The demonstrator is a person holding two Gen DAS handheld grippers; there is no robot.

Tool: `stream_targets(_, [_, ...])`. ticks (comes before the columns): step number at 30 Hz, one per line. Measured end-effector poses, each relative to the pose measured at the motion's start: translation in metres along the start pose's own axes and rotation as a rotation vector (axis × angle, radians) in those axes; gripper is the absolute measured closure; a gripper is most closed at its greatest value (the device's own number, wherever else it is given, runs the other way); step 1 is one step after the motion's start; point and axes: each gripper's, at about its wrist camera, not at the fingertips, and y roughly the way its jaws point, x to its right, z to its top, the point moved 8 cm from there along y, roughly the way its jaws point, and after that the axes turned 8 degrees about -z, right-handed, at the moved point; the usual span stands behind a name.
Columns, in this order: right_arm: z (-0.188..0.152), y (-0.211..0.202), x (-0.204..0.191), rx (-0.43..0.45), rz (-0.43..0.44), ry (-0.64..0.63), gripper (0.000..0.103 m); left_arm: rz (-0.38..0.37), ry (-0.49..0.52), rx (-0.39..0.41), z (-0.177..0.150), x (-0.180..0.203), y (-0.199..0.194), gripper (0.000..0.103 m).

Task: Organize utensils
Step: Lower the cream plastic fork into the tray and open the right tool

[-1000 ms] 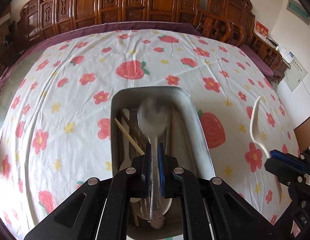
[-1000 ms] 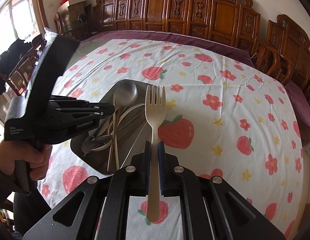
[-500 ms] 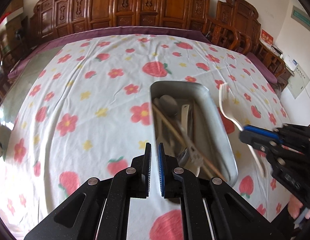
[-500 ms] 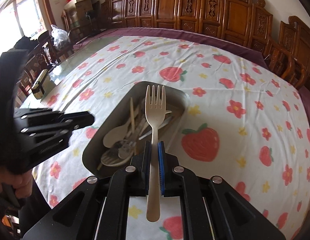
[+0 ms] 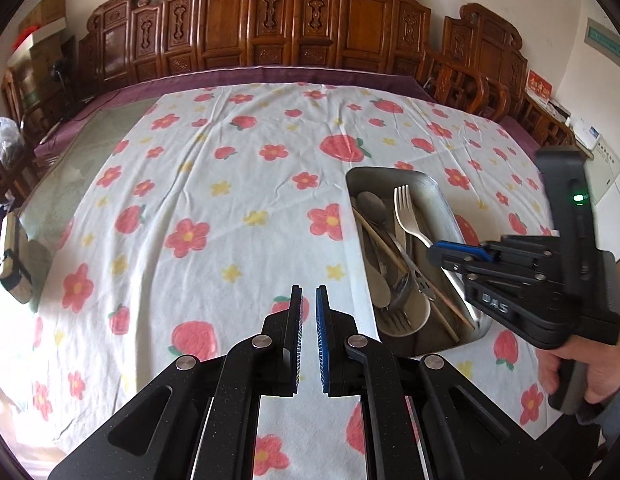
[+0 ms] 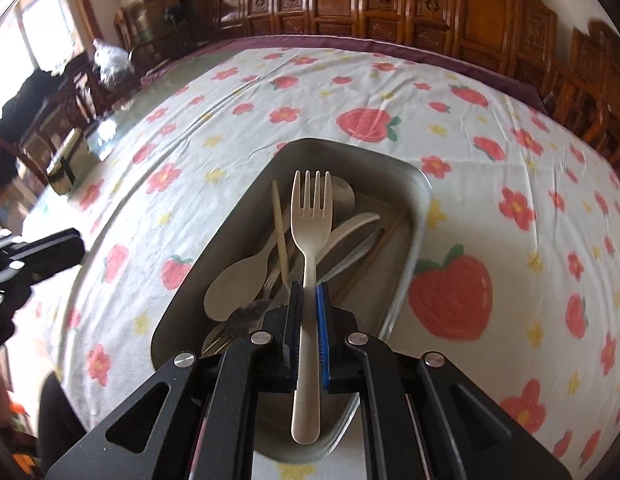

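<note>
A metal tray [image 5: 444, 204] lies on the flowered cloth and holds several utensils: a metal spoon [image 5: 372, 204], a cream spoon [image 6: 234, 284], chopsticks [image 6: 280, 232] and forks. My right gripper [image 6: 308, 288] is shut on the handle of a cream fork [image 6: 311, 216]. It holds the fork low over the tray [image 6: 414, 248], tines pointing away. In the left wrist view the same fork [image 5: 406, 216] hangs over the tray from the right gripper [image 5: 434, 250]. My left gripper [image 5: 308, 292] is shut with nothing in it, over bare cloth left of the tray.
A small box [image 5: 14, 276] sits on the uncovered glass at the table's left edge. Carved wooden chairs [image 5: 270, 32] line the far side. A person's hand [image 5: 590, 376] grips the right tool's handle. The left gripper [image 6: 42, 252] shows at the left of the right wrist view.
The left gripper let go of the metal spoon, which now lies in the tray, and moved left off the tray. The right gripper brought the fork over the tray and sank lower.
</note>
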Motion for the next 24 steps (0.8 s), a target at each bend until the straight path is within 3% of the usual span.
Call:
stream_targets(15, [0.018,-0.009,0.010,0.034,0.001,0.035,0.094,-0.021,0.019,0.040,0.005,0.008,-0.011,0.090])
stream_targets(19, [0.017,-0.016,0.013,0.053,0.008,0.042,0.082,-0.022,0.024,0.051,0.008,0.015,-0.016,0.090])
stream_targets(24, [0.014,-0.029,0.021,0.069,0.018,0.060,0.082,-0.017,0.040,0.065,0.012,0.026,-0.025,0.090])
